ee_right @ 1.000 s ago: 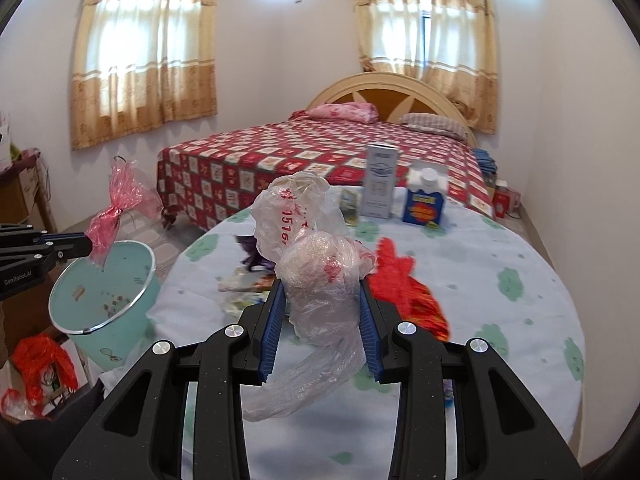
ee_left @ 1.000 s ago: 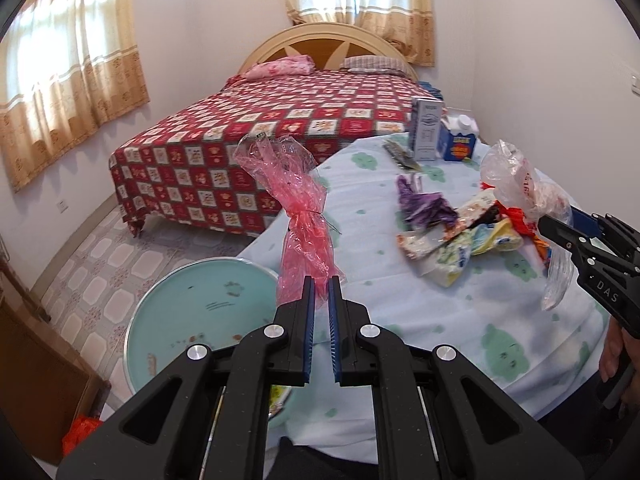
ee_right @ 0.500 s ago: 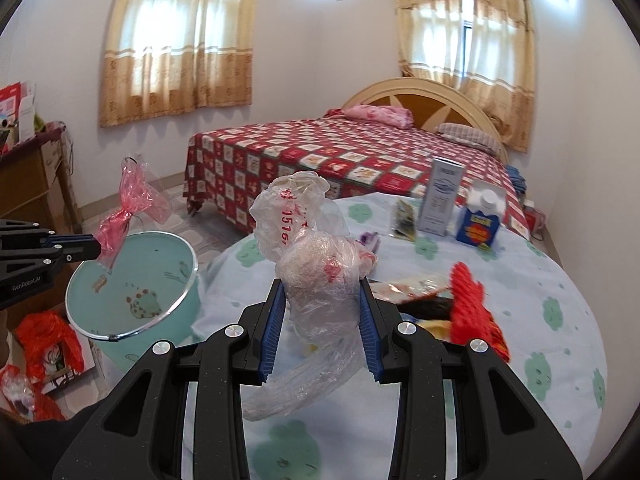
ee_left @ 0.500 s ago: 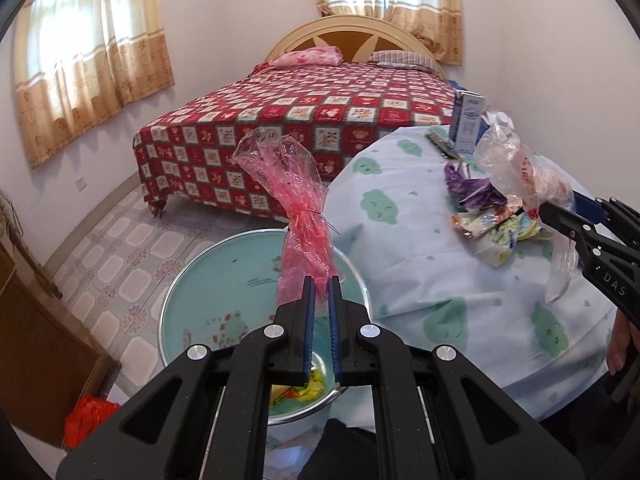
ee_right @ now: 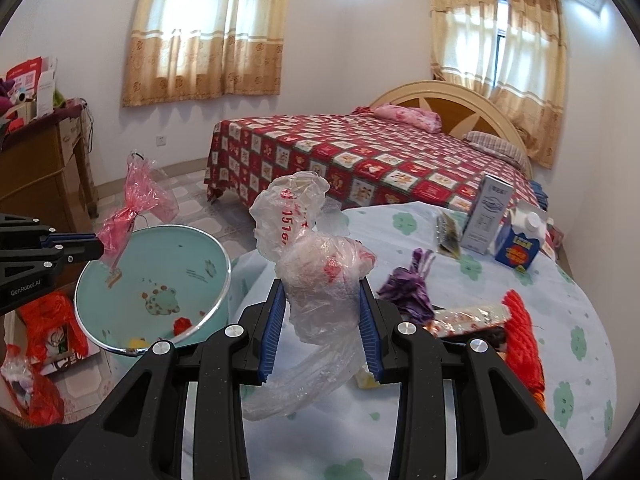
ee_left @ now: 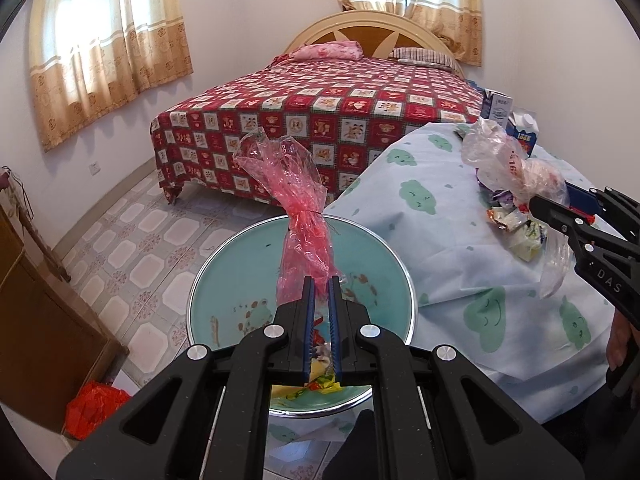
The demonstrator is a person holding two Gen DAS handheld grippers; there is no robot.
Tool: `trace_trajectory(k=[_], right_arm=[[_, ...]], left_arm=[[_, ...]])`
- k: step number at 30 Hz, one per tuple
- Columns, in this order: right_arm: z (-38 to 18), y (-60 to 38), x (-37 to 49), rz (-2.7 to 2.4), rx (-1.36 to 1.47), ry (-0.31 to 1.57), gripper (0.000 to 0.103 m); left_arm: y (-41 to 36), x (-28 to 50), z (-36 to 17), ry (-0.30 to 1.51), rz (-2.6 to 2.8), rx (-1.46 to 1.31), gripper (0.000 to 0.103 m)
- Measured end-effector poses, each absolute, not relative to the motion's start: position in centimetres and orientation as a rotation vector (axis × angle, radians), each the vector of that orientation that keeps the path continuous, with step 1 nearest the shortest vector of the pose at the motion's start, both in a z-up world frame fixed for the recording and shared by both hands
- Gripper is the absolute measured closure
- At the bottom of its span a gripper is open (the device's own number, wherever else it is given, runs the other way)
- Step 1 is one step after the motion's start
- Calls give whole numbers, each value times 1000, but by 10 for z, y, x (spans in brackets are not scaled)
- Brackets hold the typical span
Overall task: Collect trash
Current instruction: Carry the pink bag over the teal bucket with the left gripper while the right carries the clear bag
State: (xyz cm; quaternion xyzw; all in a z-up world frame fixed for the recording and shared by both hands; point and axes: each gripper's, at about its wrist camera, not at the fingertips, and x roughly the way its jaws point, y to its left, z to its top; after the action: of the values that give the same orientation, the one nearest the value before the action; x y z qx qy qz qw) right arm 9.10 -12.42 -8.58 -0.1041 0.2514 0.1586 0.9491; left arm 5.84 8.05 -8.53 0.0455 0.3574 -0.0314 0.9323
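Note:
My left gripper (ee_left: 320, 284) is shut on a pink cellophane wrapper (ee_left: 298, 208), which sticks up above the mouth of a teal bin (ee_left: 224, 280) on the floor. The bin holds some yellow and red scraps. From the right wrist view the same wrapper (ee_right: 134, 208) hangs over the bin's rim (ee_right: 224, 276), held by the left gripper (ee_right: 98, 246). My right gripper (ee_right: 322, 300) is shut on a crumpled clear plastic bag (ee_right: 320, 280) with red print, over the table's left edge. In the left wrist view that bag (ee_left: 508, 160) and the right gripper (ee_left: 538, 204) appear at the right.
The round table (ee_right: 440, 420) with a cloud-print cloth carries a purple wrapper (ee_right: 408, 288), a red net (ee_right: 524, 340), snack packets, a tall carton (ee_right: 488, 212) and a blue carton (ee_right: 520, 240). A bed (ee_left: 340, 120) stands behind. A wooden cabinet (ee_left: 36, 320) and red bags lie left of the bin.
Both grippers have swung left with their loads. The pink wrapper now stands over the bin's middle, and the clear bag has come from mid-table to the table's left edge, nearer the bin.

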Motion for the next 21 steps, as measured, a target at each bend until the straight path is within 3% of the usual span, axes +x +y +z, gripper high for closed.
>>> trace_trajectory(k=[21], right_arm=[[-89,-88,107,384,-263,513,67]], left_arm=[[105,58,-88,737,-17,68,96]])
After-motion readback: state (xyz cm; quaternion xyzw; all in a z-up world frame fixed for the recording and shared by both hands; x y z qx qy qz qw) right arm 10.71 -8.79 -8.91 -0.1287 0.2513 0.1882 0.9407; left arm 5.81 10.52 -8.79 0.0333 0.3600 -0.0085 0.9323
